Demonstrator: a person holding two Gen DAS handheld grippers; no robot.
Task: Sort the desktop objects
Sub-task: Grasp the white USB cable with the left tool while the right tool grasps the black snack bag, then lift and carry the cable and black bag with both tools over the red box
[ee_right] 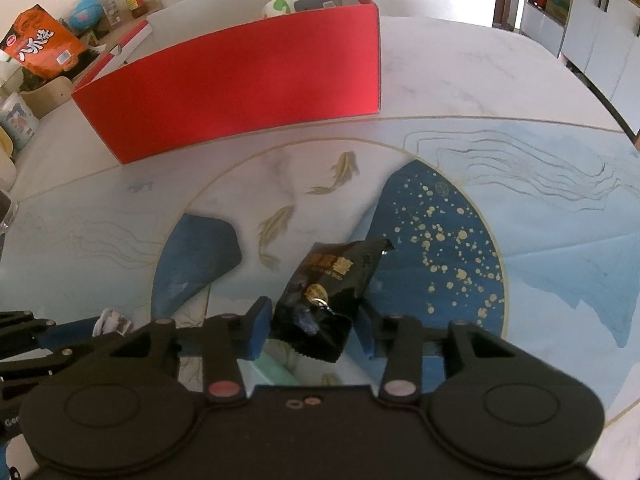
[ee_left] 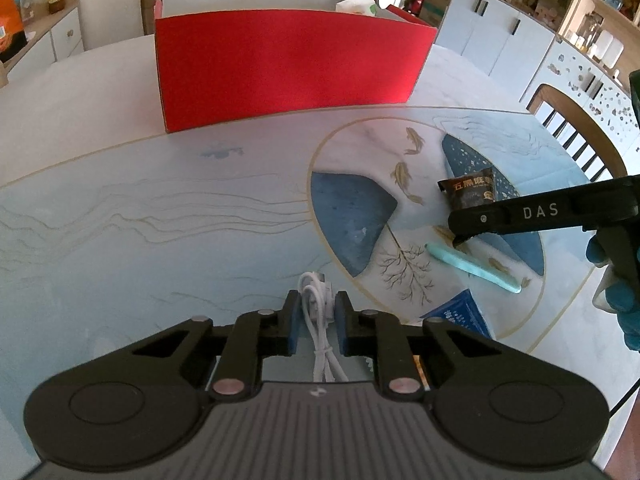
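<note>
Left gripper [ee_left: 316,320] pinching bundled white cable [ee_left: 318,312]; right gripper [ee_right: 312,330] around crinkled black snack packet [ee_right: 328,280], contact unclear.

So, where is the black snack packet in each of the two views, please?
Left wrist view: the black snack packet lies right of centre on the table mat, just above the right tongs' arm.
Right wrist view: the packet is at lower centre, between the right tongs.
Shared landmark: the red box stands behind it in both.
</note>
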